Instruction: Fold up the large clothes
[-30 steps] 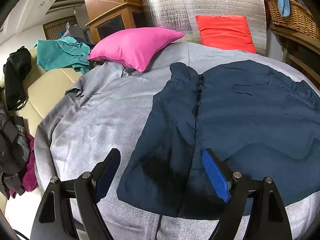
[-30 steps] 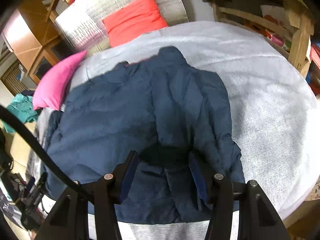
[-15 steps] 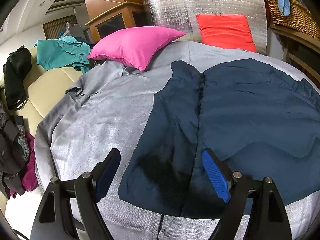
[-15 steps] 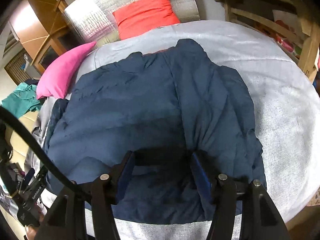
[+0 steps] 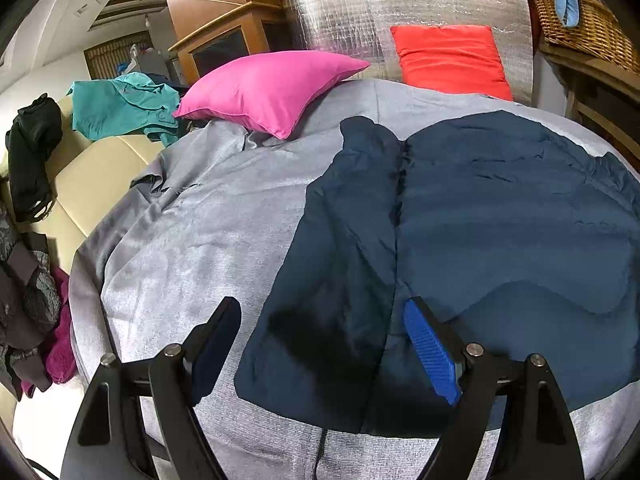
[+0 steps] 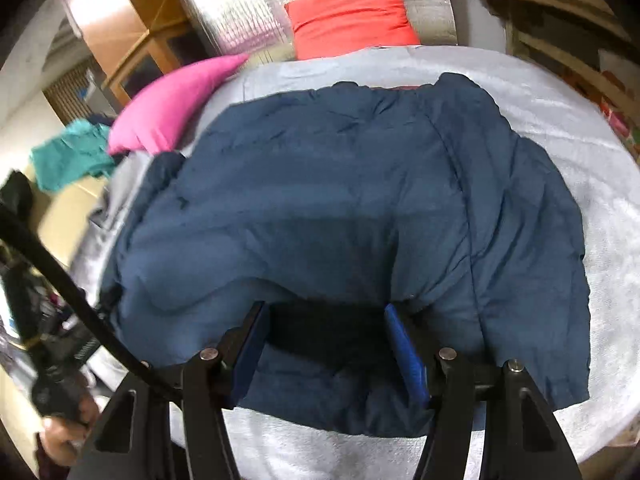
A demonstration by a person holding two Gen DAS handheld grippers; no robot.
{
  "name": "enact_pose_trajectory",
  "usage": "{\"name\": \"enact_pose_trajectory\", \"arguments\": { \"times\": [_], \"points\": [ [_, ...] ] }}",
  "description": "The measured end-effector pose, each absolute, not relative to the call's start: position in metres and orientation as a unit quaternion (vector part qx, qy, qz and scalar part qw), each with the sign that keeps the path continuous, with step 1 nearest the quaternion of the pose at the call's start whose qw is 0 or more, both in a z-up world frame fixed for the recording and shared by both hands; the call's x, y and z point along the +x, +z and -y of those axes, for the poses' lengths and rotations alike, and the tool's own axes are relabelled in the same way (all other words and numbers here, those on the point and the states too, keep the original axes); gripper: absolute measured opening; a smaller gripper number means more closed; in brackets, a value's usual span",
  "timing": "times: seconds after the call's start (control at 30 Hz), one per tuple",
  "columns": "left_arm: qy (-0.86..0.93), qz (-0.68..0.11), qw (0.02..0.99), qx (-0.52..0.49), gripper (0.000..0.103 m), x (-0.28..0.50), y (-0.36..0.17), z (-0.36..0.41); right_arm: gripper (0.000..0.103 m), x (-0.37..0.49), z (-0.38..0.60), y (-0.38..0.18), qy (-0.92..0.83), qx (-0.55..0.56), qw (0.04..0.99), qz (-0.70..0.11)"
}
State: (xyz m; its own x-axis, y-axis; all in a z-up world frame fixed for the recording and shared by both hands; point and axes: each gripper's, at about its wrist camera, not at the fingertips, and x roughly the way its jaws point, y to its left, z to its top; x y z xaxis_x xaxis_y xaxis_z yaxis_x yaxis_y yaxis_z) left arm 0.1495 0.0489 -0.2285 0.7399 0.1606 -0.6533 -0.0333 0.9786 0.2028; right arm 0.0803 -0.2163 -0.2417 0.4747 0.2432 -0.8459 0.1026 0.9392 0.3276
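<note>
Garment: dark navy padded jacket [image 5: 500,232] lies spread on grey bedspread [image 5: 200,248], centre to right of frame.
Left gripper [image 5: 320,344]: jaws wide, empty, above the hem.
Right gripper [image 6: 326,344]: jaws part-open, holding nothing.
Risk: slippery padding may bunch or spring open; a thin pinch would catch one layer only.

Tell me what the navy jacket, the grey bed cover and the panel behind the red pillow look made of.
Navy jacket: probably padded synthetic shell, matte with a slight sheen, puffy and creased along stitched seams. Grey bed cover: woven fabric, matte, fine ribbed texture. Panel behind the red pillow: looks like foil-faced insulation, shiny silver with a quilted grid.
</note>
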Motion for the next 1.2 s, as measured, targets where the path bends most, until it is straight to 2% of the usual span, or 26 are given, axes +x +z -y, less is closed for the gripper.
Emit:
{"name": "enact_pose_trajectory", "arguments": {
  "times": [0.2, 0.47, 0.63, 0.77, 0.9, 1.2],
  "points": [
    [0.045, -0.348, 0.932, 0.091, 0.085, 0.142, -0.218, -0.049, 0.064, 0.069, 0.217, -0.228, 0.040, 0.174, 0.856, -0.485],
    [0.031, -0.303, 0.947, 0.100, 0.085, 0.098, -0.170, -0.041, 0.066, 0.019, 0.229, -0.187, 0.010, 0.175, 0.884, -0.433],
    [0.025, -0.269, 0.958, 0.098, 0.086, 0.066, -0.124, -0.037, 0.072, -0.012, 0.243, -0.149, -0.031, 0.177, 0.895, -0.408],
    [0.023, -0.240, 0.966, 0.094, 0.095, 0.043, -0.090, -0.036, 0.079, -0.036, 0.255, -0.102, -0.060, 0.168, 0.909, -0.378],
    [0.013, -0.211, 0.974, 0.085, 0.096, 0.015, -0.055, -0.033, 0.082, -0.058, 0.255, -0.062, -0.077, 0.147, 0.921, -0.352],
    [0.004, -0.192, 0.979, 0.075, 0.097, -0.028, -0.019, -0.034, 0.087, -0.100, 0.232, -0.011, -0.079, 0.117, 0.938, -0.318]
  ]
}}
